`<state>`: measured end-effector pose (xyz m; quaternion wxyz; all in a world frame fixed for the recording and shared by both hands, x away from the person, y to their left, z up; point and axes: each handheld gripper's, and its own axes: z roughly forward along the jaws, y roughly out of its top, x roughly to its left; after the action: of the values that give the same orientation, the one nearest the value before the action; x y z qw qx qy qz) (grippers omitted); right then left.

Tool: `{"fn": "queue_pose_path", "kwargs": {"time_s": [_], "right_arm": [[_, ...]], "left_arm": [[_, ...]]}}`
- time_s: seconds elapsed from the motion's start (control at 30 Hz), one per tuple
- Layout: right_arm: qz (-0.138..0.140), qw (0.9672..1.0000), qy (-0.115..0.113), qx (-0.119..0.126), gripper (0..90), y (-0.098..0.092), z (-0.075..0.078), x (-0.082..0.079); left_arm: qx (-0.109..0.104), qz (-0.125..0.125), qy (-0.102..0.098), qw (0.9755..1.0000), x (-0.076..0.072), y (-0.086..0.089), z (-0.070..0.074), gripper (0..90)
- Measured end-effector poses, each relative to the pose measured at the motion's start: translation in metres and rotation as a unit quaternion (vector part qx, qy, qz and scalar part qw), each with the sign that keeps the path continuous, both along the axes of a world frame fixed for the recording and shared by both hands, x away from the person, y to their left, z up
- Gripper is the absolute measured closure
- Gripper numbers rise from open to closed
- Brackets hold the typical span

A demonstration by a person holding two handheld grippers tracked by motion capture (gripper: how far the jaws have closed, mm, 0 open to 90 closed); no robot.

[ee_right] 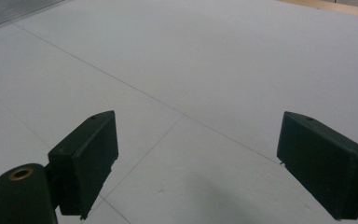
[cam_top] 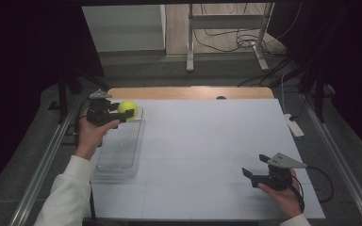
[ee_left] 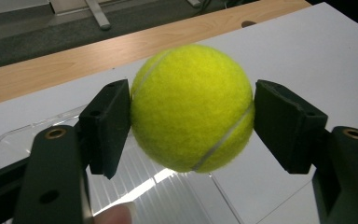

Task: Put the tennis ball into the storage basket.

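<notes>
A yellow-green tennis ball (cam_top: 127,108) (ee_left: 191,107) hangs in the air, clamped between the black jaws of my left gripper (cam_top: 125,113) (ee_left: 192,128). It is held over the far end of a clear plastic tray (cam_top: 118,155) (ee_left: 14,140) that lies along the left edge of the white mat. My right gripper (cam_top: 254,165) (ee_right: 196,163) rests low at the near right of the mat, its jaws wide open with only bare mat between them.
The white mat (cam_top: 207,141) covers the table, with a strip of wood (cam_top: 188,92) showing at the far edge. A white power strip (cam_top: 293,125) lies off the right edge. Metal rails run along both sides.
</notes>
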<state>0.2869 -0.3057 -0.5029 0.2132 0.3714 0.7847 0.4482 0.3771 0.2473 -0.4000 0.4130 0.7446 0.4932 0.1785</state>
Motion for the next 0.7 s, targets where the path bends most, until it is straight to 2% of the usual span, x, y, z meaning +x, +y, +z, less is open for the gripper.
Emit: {"fn": "queue_pose_path", "kwargs": {"time_s": [0.7], "right_arm": [[-0.001,1.0000,0.000,-0.002,12.7,0.001,0.000,0.000]], "left_arm": [[0.004,0.032,0.004,0.9995,0.000,0.023,-0.003,30.7]]}}
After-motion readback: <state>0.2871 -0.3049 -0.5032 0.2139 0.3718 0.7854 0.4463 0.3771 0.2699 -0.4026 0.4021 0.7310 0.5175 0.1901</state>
